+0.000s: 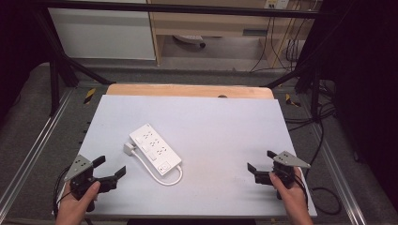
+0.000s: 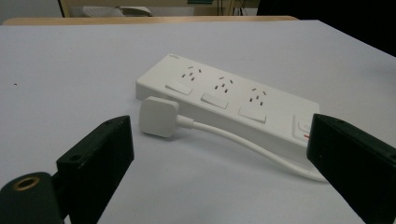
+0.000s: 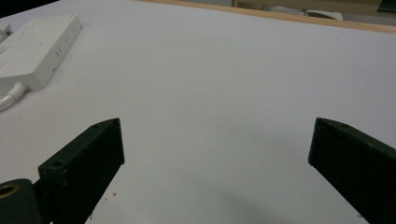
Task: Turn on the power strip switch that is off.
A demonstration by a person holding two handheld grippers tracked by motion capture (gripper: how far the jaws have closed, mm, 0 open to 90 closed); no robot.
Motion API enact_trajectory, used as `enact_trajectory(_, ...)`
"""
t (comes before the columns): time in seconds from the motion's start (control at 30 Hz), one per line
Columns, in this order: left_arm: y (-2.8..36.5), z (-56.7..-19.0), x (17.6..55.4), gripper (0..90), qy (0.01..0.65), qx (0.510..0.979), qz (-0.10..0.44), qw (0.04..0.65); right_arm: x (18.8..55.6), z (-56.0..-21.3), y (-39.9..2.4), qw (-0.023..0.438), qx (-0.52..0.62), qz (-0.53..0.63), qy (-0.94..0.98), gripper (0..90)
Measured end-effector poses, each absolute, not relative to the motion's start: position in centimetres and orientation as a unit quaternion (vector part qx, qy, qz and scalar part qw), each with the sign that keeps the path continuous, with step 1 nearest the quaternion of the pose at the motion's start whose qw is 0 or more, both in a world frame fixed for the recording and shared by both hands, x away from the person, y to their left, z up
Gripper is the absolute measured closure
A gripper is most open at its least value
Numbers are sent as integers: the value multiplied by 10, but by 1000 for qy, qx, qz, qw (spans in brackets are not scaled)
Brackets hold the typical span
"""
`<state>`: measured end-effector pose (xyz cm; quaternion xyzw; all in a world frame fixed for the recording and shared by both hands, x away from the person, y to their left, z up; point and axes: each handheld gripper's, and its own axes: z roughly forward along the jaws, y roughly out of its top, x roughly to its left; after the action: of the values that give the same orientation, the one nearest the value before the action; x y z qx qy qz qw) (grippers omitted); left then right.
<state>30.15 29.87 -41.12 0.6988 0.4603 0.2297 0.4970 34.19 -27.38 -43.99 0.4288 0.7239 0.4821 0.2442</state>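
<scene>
From the high view, the left tool sits at the near left corner of the worktop, its jaws spread wide with nothing between them, gripped by the person's left hand; the right tool sits at the near right, jaws equally wide and empty, held by the right hand. A white power strip lies diagonally on the pale grey sheet left of centre, its white cord looping round its near end to a white plug lying just beside its left long side. A strip of bare wood shows along the worktop's far edge, a black frame stands around it, and beyond are grey floor, a wooden cabinet and hanging cables. The middle and right of the sheet lie bare between the two tools. In the left gripper view, the two black jaws stand far apart and touch nothing; the power strip lies ahead between them, three socket sets and rocker switches facing up, with the plug resting against its near side and the cord running right. In the right gripper view, the jaws are again wide apart over bare sheet, the power strip well off at upper left, the wooden far edge across the top.
</scene>
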Motion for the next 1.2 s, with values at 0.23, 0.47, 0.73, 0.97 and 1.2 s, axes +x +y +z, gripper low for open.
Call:
enact_trajectory(0.23, 299, -411, 302, 75, 460, 698, 230, 499, 341, -439, -274, 246, 428, 484, 723, 38)
enact_trajectory(0.47, 298, -408, 300, 83, 462, 690, 239, 503, 342, -439, -270, 247, 423, 480, 728, 34)
enact_trajectory(0.73, 297, -406, 300, 100, 467, 687, 243, 500, 340, -437, -269, 250, 419, 482, 728, 32)
enact_trajectory(0.97, 295, -401, 297, 97, 458, 682, 244, 515, 338, -435, -265, 249, 414, 485, 729, 33)
enact_trajectory(1.2, 292, -395, 295, 124, 446, 680, 251, 525, 339, -436, -264, 250, 414, 481, 731, 32)
